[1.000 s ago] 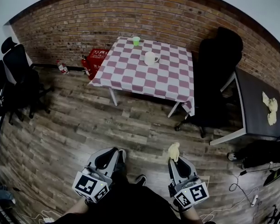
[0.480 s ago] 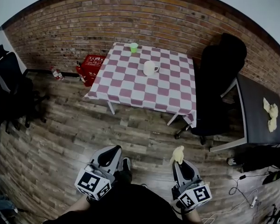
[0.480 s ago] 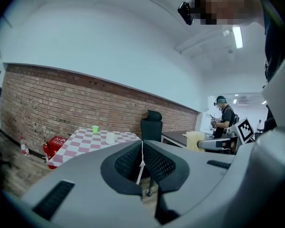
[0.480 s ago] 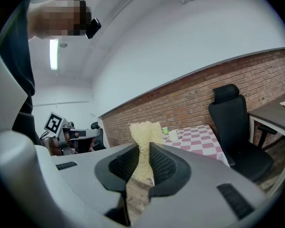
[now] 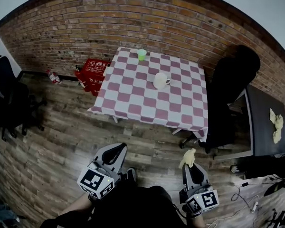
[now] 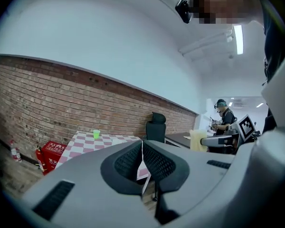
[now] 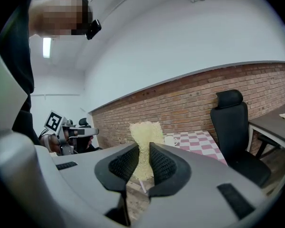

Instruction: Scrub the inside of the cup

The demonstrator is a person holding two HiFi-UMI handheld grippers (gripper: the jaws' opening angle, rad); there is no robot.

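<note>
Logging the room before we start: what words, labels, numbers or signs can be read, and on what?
Red box by the brick wall: white characters, too blurred to read.
Cubes on left tool and right tool: black-and-white square markers, no words.
Nothing else bears print.

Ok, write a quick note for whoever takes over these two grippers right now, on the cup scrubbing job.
Left gripper: shut, empty.
Right gripper: shut on the yellow scrubber.
White cup stands upright on the checkered table, across the floor from both grippers. A small green cup is at the table's far edge.
Done: scrubber in hand.
Left: walk up, steady the white cup, scrub its inside.
</note>
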